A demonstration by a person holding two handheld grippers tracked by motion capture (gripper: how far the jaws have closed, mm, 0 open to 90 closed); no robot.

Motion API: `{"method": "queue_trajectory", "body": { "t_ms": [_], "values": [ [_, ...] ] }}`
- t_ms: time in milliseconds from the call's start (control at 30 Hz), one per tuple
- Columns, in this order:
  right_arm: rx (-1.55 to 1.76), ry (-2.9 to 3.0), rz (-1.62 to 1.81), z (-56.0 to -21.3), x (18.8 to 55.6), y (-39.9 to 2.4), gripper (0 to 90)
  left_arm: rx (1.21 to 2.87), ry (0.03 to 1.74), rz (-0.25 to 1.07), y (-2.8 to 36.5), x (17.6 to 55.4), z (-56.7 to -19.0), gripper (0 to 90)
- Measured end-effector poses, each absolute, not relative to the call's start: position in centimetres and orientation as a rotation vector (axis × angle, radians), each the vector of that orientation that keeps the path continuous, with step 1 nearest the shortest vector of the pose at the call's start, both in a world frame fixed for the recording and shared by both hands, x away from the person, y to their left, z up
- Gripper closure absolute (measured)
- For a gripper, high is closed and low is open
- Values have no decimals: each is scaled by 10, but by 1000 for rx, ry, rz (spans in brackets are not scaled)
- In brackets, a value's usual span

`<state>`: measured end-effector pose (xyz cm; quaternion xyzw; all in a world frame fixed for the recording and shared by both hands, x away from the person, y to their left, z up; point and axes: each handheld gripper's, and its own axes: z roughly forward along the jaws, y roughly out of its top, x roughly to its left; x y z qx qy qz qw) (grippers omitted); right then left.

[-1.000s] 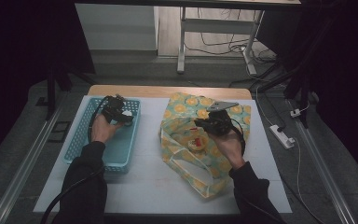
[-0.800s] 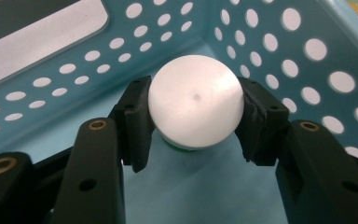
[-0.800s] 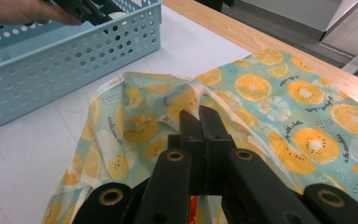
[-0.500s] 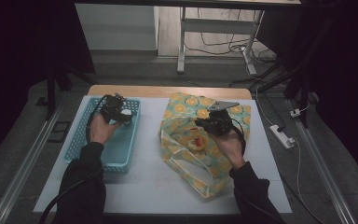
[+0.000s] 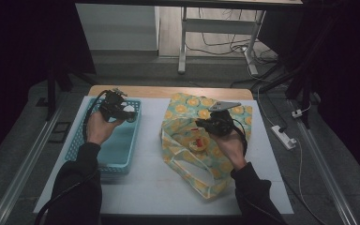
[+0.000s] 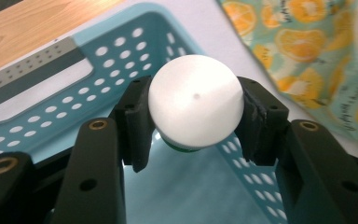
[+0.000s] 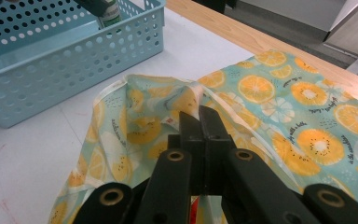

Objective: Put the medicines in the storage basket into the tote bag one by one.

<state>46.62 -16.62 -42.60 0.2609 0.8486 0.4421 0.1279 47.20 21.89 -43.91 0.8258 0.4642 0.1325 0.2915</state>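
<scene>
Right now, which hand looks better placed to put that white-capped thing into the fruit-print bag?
Probably the left. The left gripper already clamps the white-capped bottle above the blue basket. The right gripper is shut on the bag, holding its edge up.

Item one on my feed: a bottle (image 6: 195,105) with a rounded white cap and a green rim just below it, clamped cap-end toward me between my left tongs (image 6: 195,116) above the far end of the light-blue perforated basket (image 5: 117,150); its green body also shows over the basket's far rim from my right tongs' camera. Item two: a soft teal bag (image 5: 206,159) printed with orange slices, lying crumpled on the white tabletop (image 5: 150,183) just right of the basket, its upper edge pinched up in my closed right tongs (image 7: 199,122).
</scene>
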Motion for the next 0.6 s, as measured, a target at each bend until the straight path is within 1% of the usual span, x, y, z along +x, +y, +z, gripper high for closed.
{"method": "queue_trajectory", "body": {
  "t_ms": [200,433,600],
  "values": [
    [760,2467,1286,-426,466,-166,900,2230,1207,388,213,462,-432,505],
    [762,2470,1280,-427,467,-166,900,2198,1191,375,216,455,-424,505],
    [761,2472,1277,-427,467,-166,900,2206,1154,372,209,451,-415,505]
  ]
}}
